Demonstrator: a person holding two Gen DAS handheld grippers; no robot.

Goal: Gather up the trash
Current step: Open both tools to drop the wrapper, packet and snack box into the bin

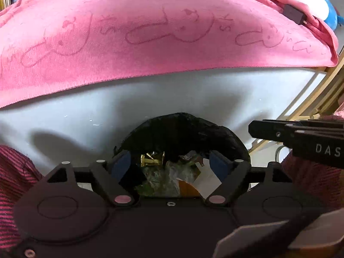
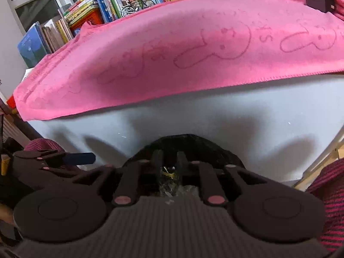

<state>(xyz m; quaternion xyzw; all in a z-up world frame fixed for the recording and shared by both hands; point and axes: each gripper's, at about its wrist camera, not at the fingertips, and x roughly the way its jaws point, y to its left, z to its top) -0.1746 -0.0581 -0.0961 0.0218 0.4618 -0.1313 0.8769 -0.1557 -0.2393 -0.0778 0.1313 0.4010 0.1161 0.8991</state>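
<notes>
A black trash bag (image 1: 182, 129) stands open on the white table just under both grippers. Inside it lie a gold wrapper (image 1: 150, 160), crumpled clear plastic (image 1: 163, 178) and a white scrap (image 1: 206, 176). My left gripper (image 1: 169, 161) is open over the bag's mouth, and black film lies against its left blue pad. My right gripper (image 2: 169, 158) hangs over the same bag (image 2: 189, 142), shut down to a narrow slit with nothing between the fingers; trash (image 2: 168, 174) shows through below. From the left wrist the right gripper (image 1: 253, 129) enters at the right.
A pink towel (image 1: 150, 32) covers the far half of the white table (image 1: 86, 116). A black adapter (image 2: 318, 0) lies on it at the far right. Books (image 2: 107, 2) line the back and a blue plush toy (image 1: 311, 2) sits beyond. Wooden slats (image 1: 318, 94) and striped sleeves (image 1: 13, 172) flank the grippers.
</notes>
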